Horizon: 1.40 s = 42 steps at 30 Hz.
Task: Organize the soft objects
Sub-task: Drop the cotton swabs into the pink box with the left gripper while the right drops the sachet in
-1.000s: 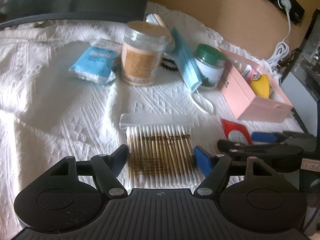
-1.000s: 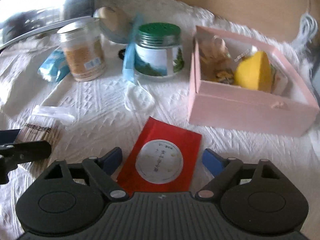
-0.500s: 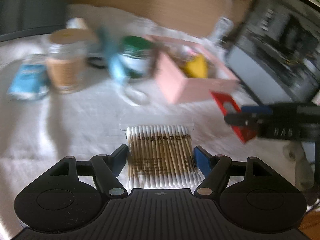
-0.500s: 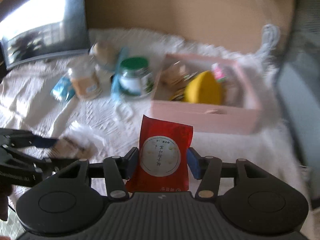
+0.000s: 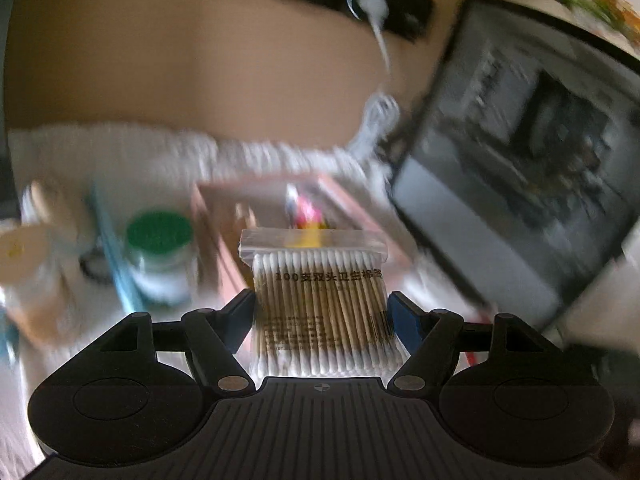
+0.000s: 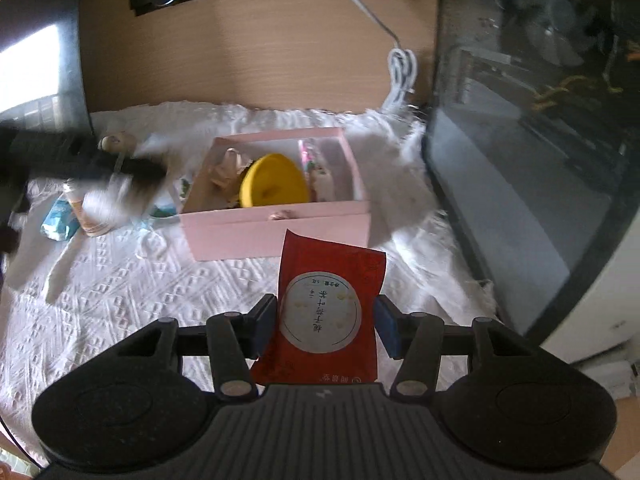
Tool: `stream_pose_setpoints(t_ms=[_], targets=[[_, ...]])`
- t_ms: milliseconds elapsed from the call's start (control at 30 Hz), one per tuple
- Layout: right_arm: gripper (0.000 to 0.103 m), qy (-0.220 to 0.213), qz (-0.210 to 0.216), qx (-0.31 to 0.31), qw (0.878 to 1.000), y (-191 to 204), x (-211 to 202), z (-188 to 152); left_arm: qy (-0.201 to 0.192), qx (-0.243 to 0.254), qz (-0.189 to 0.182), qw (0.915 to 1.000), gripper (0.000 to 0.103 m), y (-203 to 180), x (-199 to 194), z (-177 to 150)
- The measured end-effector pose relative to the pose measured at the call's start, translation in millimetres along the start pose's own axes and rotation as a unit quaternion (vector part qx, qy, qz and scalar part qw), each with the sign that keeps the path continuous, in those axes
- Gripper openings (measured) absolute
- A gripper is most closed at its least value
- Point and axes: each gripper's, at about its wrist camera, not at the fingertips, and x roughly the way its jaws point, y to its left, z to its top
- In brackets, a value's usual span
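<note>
My left gripper (image 5: 320,316) is shut on a clear pack of cotton swabs (image 5: 320,300) and holds it in the air in front of the pink box (image 5: 224,248); this view is blurred. My right gripper (image 6: 326,326) is shut on a red packet with a white round label (image 6: 326,312), held above the white cloth just before the pink box (image 6: 276,228). The box holds a yellow item (image 6: 272,182) and other small things. The left gripper shows blurred at the left of the right wrist view (image 6: 80,164).
A green-lidded jar (image 5: 158,256), a blue face mask (image 5: 116,252) and a tan jar (image 5: 28,268) stand left of the box. A blue tissue pack (image 6: 60,222) lies on the white cloth (image 6: 140,292). A dark glass-fronted case (image 6: 540,140) stands right; a white cable (image 6: 400,68) hangs behind.
Both grippers closed on their items and lifted them off the cloth. The left one swung right and up toward the pink box; the right one rose and pulled back.
</note>
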Motion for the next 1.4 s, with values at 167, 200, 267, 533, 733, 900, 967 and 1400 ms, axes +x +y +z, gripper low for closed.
stream_pose_setpoints(t_ms=[167, 200, 267, 533, 733, 900, 967, 1400], targets=[[0.053, 0.002, -0.001, 0.018, 1.000, -11, 8, -1, -0.018, 0.001, 0.025, 0.9995, 0.078, -7, 42, 40], [0.053, 0.003, -0.001, 0.020, 1.000, -12, 9, -1, -0.019, -0.003, 0.021, 0.9996, 0.078, -7, 52, 47], [0.053, 0.004, 0.000, 0.021, 1.000, -13, 12, -2, -0.029, -0.027, 0.005, 0.9992, 0.079, -5, 74, 60], [0.053, 0.024, -0.003, 0.019, 1.000, -28, 29, -7, 0.070, -0.040, 0.055, 0.9952, 0.086, 1, 172, 44], [0.053, -0.001, 0.022, 0.032, 0.999, -44, 34, 23, -0.030, -0.039, 0.020, 0.9986, 0.081, 3, 125, 47], [0.053, -0.042, 0.063, 0.033, 0.997, -45, 39, 78, -0.058, -0.067, 0.014, 0.9960, 0.080, 16, 82, 43], [0.053, -0.054, 0.079, 0.026, 0.995, -36, 47, 100, -0.057, -0.074, 0.013, 0.9956, 0.080, 20, 66, 33], [0.071, -0.011, 0.117, -0.060, 0.991, 71, 128, 177, -0.023, -0.160, 0.129, 0.9784, 0.080, 93, -40, -77]])
